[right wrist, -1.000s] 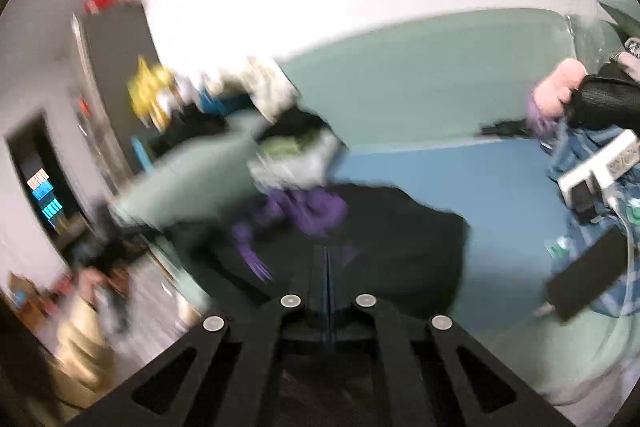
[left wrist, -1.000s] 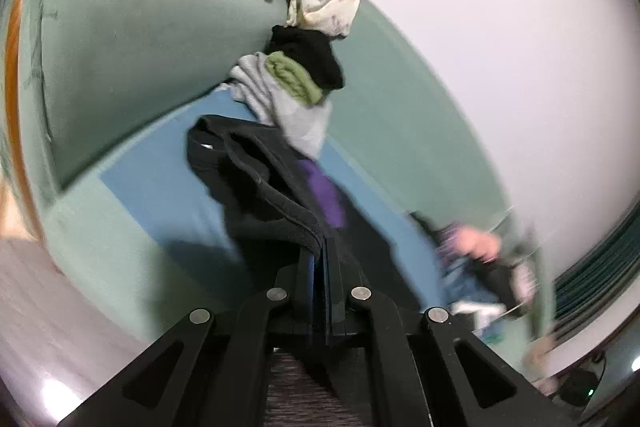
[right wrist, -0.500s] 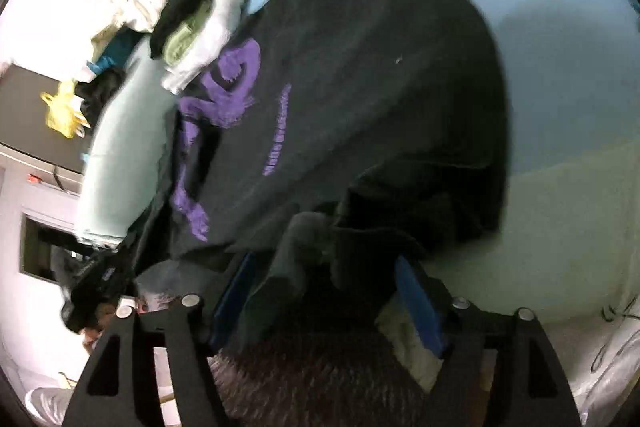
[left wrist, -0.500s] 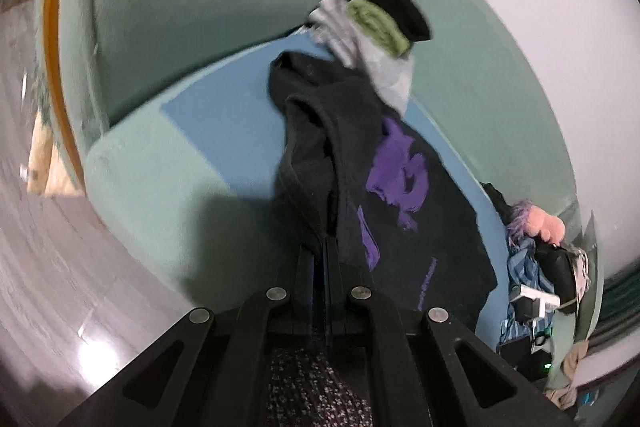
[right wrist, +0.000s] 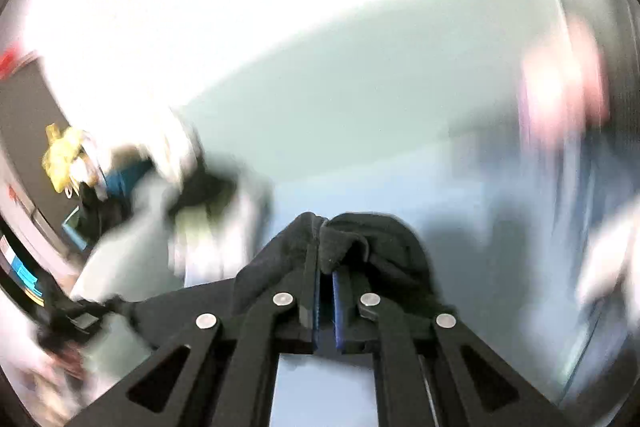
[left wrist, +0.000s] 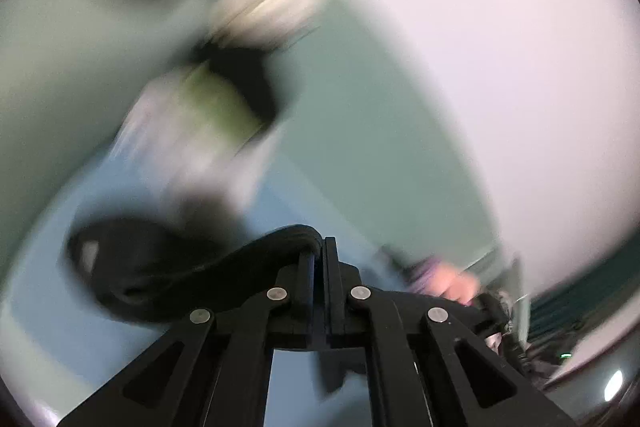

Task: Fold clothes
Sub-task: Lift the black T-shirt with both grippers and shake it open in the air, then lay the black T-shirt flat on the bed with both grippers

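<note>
Both views are heavily motion-blurred. My left gripper is shut on an edge of the black T-shirt, which hangs to its left above the blue sofa seat. My right gripper is shut on another bunched edge of the same black T-shirt, which drapes over both fingers. The shirt's purple print is hidden.
A pile of clothes, grey, green, black and cream, lies on the sofa's left end and shows in the right wrist view. The green sofa back runs behind. Pink and blue items blur at the right.
Both grippers have swung up fast with the black shirt. The shirt, spread flat on the seat half a second ago, is now lifted and bunched at the fingers.
</note>
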The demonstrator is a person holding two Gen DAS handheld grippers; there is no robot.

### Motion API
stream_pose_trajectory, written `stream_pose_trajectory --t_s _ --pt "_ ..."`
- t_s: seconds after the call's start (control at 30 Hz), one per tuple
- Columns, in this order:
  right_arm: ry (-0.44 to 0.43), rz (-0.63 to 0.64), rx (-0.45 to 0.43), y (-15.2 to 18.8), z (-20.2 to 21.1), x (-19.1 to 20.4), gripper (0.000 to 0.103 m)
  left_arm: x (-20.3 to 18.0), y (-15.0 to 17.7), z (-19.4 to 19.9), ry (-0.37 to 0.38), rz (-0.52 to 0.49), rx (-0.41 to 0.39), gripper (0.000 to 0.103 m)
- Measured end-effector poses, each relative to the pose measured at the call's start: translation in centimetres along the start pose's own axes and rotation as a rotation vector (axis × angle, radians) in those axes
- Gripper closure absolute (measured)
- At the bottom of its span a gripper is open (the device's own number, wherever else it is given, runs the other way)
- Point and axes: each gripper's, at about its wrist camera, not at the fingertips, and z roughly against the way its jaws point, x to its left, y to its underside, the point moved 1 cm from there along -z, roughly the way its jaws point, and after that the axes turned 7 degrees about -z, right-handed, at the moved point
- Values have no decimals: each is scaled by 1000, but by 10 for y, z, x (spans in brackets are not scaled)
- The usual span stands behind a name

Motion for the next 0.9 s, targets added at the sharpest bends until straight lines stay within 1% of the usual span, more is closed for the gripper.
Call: stream_pose_trajectory --t_s 0.03,0.07,0.1,0.13,0.17,0.23,0.3,0.37,0.43,0.47,0.57,0.63,0.7,0.73,0.77,0.83,0.9 --pt "-2 82 -117 -36 18 23 99 -24 -24 11 25 -33 -74 100" --pt "-17 116 -203 -63 35 38 99 -43 -42 22 49 -56 -137 100" --pt "-41 110 -262 -83 51 45 99 -59 -59 34 73 -76 -197 100" --pt "-65 104 -321 -103 66 52 99 -70 -66 42 95 -91 -231 100" --pt "-77 105 -364 -114 79 57 99 -78 -71 48 117 -105 -255 100" --pt "-81 113 -379 -114 90 57 99 -87 -62 56 121 -171 -271 100" --pt "-57 127 -363 -94 96 49 99 -80 -33 55 101 -234 -237 100" --pt "-27 134 -306 -54 95 37 99 -70 -2 53 79 -297 -196 100" --pt "2 136 -229 -6 93 25 99 -43 41 44 59 -314 -114 100" --pt "15 132 -176 23 91 18 99 -23 68 40 42 -299 -68 100" --pt "54 96 4 117 80 -5 99 43 155 32 -17 -233 71 100" --pt "76 37 161 185 70 -23 99 87 212 26 -56 -188 163 100" --pt "110 -54 325 247 63 -53 99 132 266 22 -118 -79 268 100" --pt "133 -120 403 279 58 -68 99 154 292 20 -150 -19 320 100" --pt "154 -185 465 305 56 -84 99 168 309 22 -162 35 342 100" --pt "187 -263 535 337 54 -101 99 189 335 31 -172 141 364 100" --pt "212 -293 560 352 51 -102 99 187 335 39 -165 156 353 100"
